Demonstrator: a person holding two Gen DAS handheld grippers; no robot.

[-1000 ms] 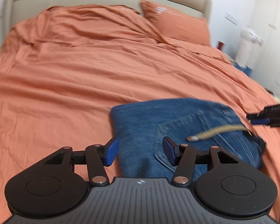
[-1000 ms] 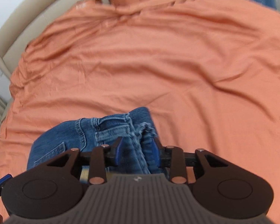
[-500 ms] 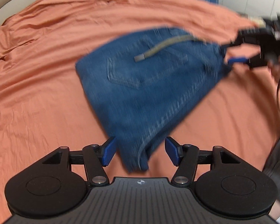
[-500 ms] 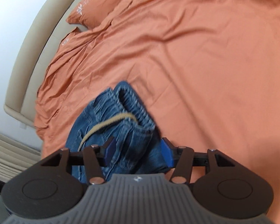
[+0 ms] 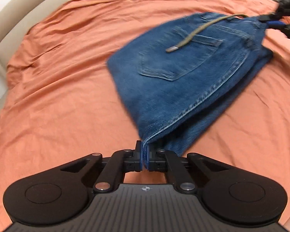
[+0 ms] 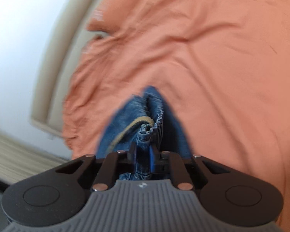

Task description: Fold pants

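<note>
Pants (image 5: 176,77), folded, lie on the bed (image 5: 58,96) stretched from the left gripper (image 5: 144,157), just clamped on the near corner, to the right gripper (image 6: 144,161), just clamped on the far-right waistband.

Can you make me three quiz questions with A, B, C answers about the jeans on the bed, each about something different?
1. Where does the left gripper pinch the jeans?
A. a bottom corner
B. the back pocket
C. the cord

2. What colour is the bedsheet?
A. white
B. orange
C. green

3. How is the right gripper?
A. wide open and empty
B. lying on the floor
C. shut on the waistband

Answers:
1 A: the blue pads meet on the folded denim corner nearest the left camera.
2 B: orange cloth covers the whole bed.
3 C: its jaws have just closed, and the gathered waistband sits squeezed between them.
</note>
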